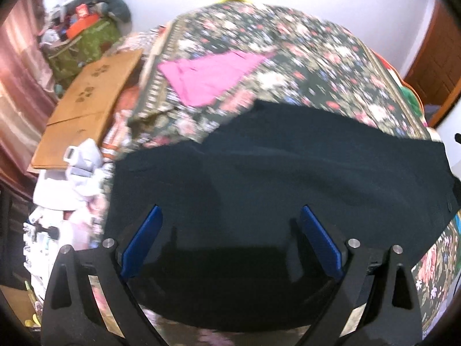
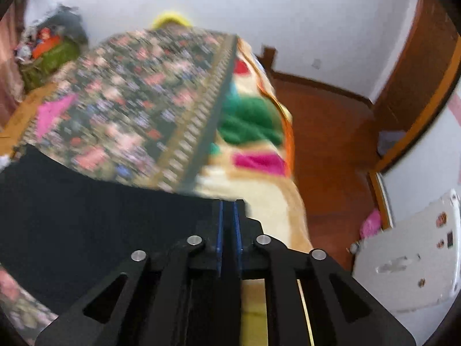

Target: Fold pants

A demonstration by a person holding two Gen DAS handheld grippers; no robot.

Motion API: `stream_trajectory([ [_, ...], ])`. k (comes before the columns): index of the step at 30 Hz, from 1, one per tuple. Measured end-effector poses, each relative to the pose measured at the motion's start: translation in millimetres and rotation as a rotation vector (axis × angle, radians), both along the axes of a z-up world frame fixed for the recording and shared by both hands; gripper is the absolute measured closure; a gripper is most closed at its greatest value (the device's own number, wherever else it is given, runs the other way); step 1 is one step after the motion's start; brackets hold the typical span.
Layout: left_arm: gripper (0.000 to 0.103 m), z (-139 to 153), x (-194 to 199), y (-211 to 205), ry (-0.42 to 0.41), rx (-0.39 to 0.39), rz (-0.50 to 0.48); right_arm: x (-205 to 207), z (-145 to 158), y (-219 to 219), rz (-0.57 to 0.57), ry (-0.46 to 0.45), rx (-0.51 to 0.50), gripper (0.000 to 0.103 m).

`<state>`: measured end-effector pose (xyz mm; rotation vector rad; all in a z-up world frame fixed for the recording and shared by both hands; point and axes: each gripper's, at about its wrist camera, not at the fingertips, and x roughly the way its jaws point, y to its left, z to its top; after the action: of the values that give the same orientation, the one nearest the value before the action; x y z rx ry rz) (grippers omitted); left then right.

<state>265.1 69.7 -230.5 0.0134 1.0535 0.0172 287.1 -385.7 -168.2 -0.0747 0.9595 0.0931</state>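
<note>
At the far left of my left wrist view a flattened cardboard sheet (image 1: 92, 101) lies beside the bed, with a heap of pale clothes (image 1: 77, 178) just below it. A pink garment (image 1: 213, 77) rests farther up on the floral bedspread (image 1: 302, 66). My left gripper (image 1: 230, 227) hangs with its blue fingers (image 1: 144, 239) spread wide, over the dark pants (image 1: 273, 173), which lie across the near part of the bed; I can't tell whether the fingers touch the cloth. In my right wrist view the pants (image 2: 86, 222) fill the lower left, and my right gripper (image 2: 229, 219) has its fingers pressed close, pinching the pants' right edge. Beyond it a cream blanket with coloured patches (image 2: 253, 144) drapes the bed's side, next to the wooden floor (image 2: 331, 144).
</note>
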Motion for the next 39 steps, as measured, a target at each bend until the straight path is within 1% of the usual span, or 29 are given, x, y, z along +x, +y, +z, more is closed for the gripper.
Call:
stream_trajectory([
  [1,0.006,3.5,0.4,6.7,-0.009,-0.001,0.010,1.5,10.1,13.9,0.035,-0.019,0.031,0.083],
  [2,0.006,9.0,2.1,19.5,-0.023,-0.001,0.030,1.8,16.5,25.7,0.062,-0.035,0.049,0.076],
  [3,0.006,13.1,3.4,29.8,-0.031,0.002,0.048,2.1,22.6,39.0,0.094,-0.051,0.064,0.072],
  [5,0.006,20.4,7.5,54.6,-0.046,0.007,0.090,5.1,32.1,70.9,0.173,-0.069,0.093,0.069],
  [9,0.006,23.2,19.7,96.7,-0.042,-0.002,0.147,9.7,35.9,132.7,0.316,-0.061,0.148,0.065],
  [11,0.006,17.9,26.9,116.4,-0.022,-0.028,0.171,15.1,30.7,167.3,0.388,-0.043,0.166,0.065],
  [12,0.006,13.4,30.8,126.7,-0.007,-0.045,0.183,17.9,27.9,176.6,0.406,-0.035,0.172,0.065],
  [13,0.006,7.0,36.3,137.9,0.012,-0.064,0.196,23.0,23.1,195.2,0.438,-0.017,0.185,0.065],
  [15,0.006,-4.8,44.2,149.5,0.044,-0.083,0.212,30.0,14.0,220.6,0.475,0.016,0.204,0.065],
  [17,0.006,-21.0,54.0,160.2,0.083,-0.088,0.203,35.4,3.7,244.8,0.513,0.053,0.211,0.065],
  [19,0.006,-35.8,61.0,164.3,0.119,-0.078,0.201,41.7,-8.6,269.3,0.553,0.088,0.204,0.065],
  [21,0.006,-53.3,68.2,166.2,0.164,-0.103,0.174,50.6,-20.5,292.5,0.590,0.118,0.193,0.064],
  [22,0.008,-59.8,70.7,165.9,0.180,-0.119,0.165,53.1,-24.2,300.1,0.603,0.129,0.191,0.064],
  [24,0.019,-75.4,76.3,162.3,0.216,-0.155,0.132,60.1,-32.1,318.7,0.637,0.139,0.189,0.065],
  [25,0.021,-80.3,78.0,160.9,0.231,-0.178,0.118,65.1,-37.8,330.3,0.657,0.142,0.183,0.065],
  [27,0.030,-93.2,83.0,158.8,0.270,-0.255,0.098,72.3,-45.5,345.8,0.684,0.159,0.176,0.064],
  [29,0.035,-100.2,85.2,157.8,0.283,-0.300,0.093,81.7,-57.0,362.2,0.698,0.190,0.175,0.064],
  [31,0.041,-100.3,84.8,157.1,0.276,-0.320,0.088,88.1,-66.9,374.5,0.703,0.224,0.180,0.065],
  [32,0.045,-98.6,82.8,156.3,0.267,-0.319,0.084,91.3,-74.0,381.2,0.703,0.248,0.189,0.065],
  [33,0.051,-97.1,80.7,155.6,0.259,-0.305,0.084,91.9,-77.6,383.5,0.708,0.266,0.193,0.065],
  [34,0.052,-96.5,78.7,154.9,0.255,-0.290,0.081,94.0,-84.6,390.1,0.709,0.291,0.182,0.064],
  [35,0.055,-96.2,76.3,154.4,0.251,-0.276,0.079,93.6,-87.7,394.1,0.710,0.286,0.165,0.066],
  [36,0.056,-95.7,73.8,153.6,0.248,-0.262,0.081,92.0,-89.0,397.2,0.712,0.266,0.140,0.080],
  [37,0.057,-95.3,72.2,153.4,0.245,-0.248,0.086,89.8,-91.1,401.2,0.713,0.237,0.079,0.092],
  [38,0.059,-94.6,69.9,153.0,0.240,-0.225,0.091,89.0,-92.5,402.4,0.716,0.232,0.061,0.099],
  [39,0.059,-94.2,68.0,150.3,0.232,-0.192,0.093,88.5,-93.4,401.0,0.721,0.230,0.061,0.099],
])
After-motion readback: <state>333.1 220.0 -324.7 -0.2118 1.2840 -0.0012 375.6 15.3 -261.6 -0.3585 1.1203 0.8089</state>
